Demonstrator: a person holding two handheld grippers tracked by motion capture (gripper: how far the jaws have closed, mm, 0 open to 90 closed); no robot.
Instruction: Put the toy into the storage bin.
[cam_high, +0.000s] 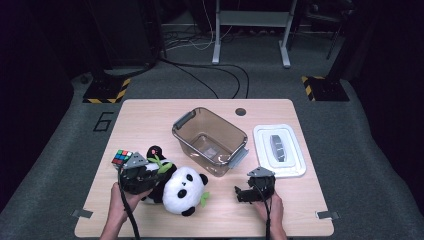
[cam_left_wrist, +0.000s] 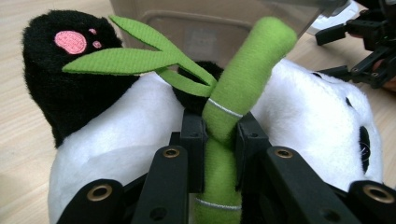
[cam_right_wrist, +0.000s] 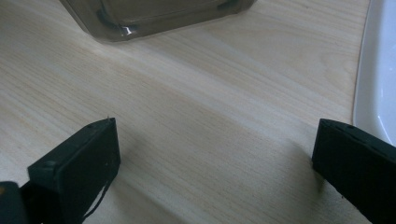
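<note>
The left gripper (cam_left_wrist: 219, 140) is clamped on the green bamboo stalk (cam_left_wrist: 236, 107) sewn to the panda toy (cam_high: 182, 189), which lies on the table (cam_high: 150, 112) just in front of the clear bin (cam_high: 210, 139). The toy looks light, soft and squashy, so the stalk may stretch or bend under pull; the plump white body offers a firmer hold. The right gripper (cam_right_wrist: 215, 163) hovers with its 2 jaws spread wide, holding nothing, near the white lid (cam_high: 279, 150).

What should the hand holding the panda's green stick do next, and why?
Probably lift a little. The left gripper is already shut on the green bamboo stalk of the panda toy, which lies on the table. The open brown bin sits just behind it, a likely place for the panda.
</note>
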